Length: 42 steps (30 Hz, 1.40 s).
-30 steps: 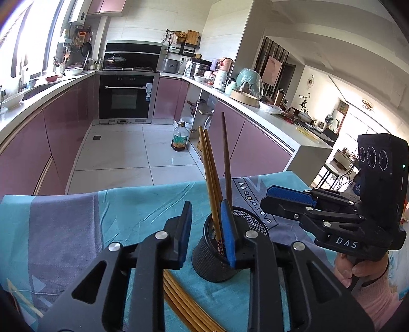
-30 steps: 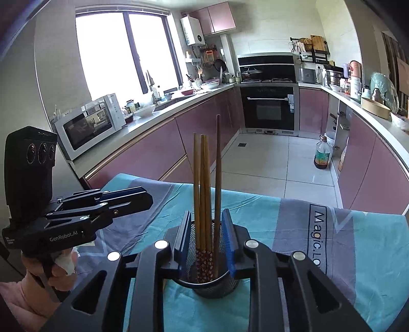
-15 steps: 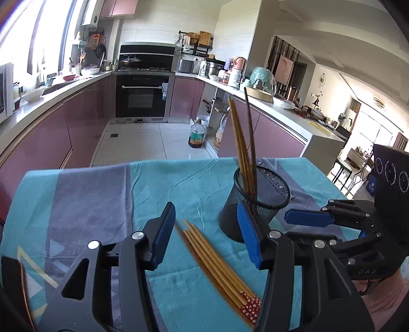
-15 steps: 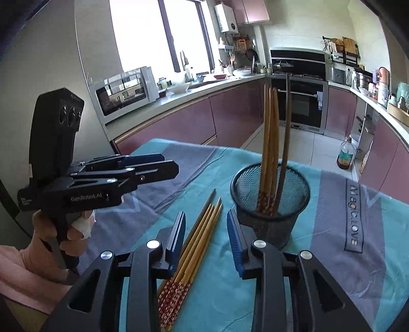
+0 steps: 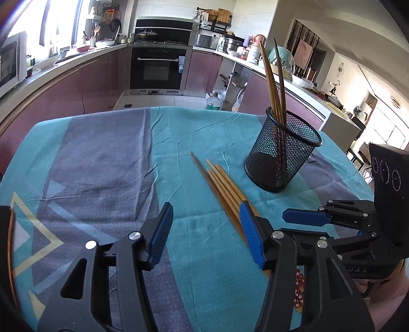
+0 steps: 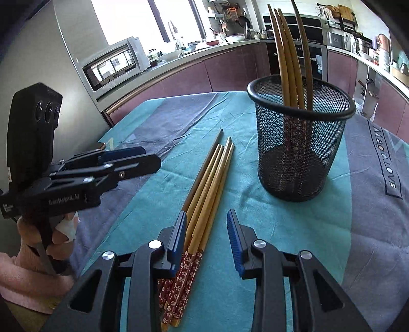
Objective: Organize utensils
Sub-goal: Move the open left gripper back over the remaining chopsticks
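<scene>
Wooden chopsticks [image 6: 209,184] lie mid-table [image 5: 102,158] beside the mesh cup [image 6: 299,143]; left gripper [image 5: 204,232] opening, right gripper [image 6: 207,240] spread, both empty.

Daylight, bright. Main source: kitchen window [image 6: 143,23], blown out to white in right wrist view; same glare at upper-left of left wrist view. Far room at right edge of left view also overexposed. Tablecloth [image 5: 127,163] evenly lit; soft shadow under mesh cup [image 6: 299,143]. Strong fisheye: counters bow, dark vignette in corners. Centre sharp; loose chopsticks [image 5: 225,189] slightly smeared in left view, likely motion blur.
</scene>
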Each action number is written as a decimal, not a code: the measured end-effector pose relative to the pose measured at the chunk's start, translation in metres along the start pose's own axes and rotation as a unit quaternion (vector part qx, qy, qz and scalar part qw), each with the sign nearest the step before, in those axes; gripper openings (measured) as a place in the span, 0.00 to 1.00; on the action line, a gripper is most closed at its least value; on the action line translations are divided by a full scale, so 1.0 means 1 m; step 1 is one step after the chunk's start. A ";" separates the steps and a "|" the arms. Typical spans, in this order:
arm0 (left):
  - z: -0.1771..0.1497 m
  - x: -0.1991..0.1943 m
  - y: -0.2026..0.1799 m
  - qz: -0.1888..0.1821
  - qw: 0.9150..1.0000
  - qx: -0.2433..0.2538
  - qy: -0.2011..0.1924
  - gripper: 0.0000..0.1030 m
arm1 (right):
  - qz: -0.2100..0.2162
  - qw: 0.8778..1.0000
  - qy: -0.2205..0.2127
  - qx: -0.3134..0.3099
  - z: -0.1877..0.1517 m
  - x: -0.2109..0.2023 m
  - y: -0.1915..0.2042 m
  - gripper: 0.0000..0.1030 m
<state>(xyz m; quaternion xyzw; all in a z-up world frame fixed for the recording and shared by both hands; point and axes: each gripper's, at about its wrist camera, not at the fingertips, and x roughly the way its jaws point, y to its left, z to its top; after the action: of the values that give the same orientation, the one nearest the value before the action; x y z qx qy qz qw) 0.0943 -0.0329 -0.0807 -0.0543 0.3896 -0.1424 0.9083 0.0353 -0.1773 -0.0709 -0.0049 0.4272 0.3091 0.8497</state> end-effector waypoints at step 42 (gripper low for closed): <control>-0.012 0.046 -0.033 0.004 0.996 0.058 0.066 0.46 | -0.019 0.999 0.006 0.027 -0.005 0.011 -0.015 0.19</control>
<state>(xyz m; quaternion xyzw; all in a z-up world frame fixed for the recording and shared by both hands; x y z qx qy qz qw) 0.1087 -0.0776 -0.1135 0.0096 0.4398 -0.1647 0.8828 0.0441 -0.1853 -0.0858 0.0086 0.4406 0.2814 0.8524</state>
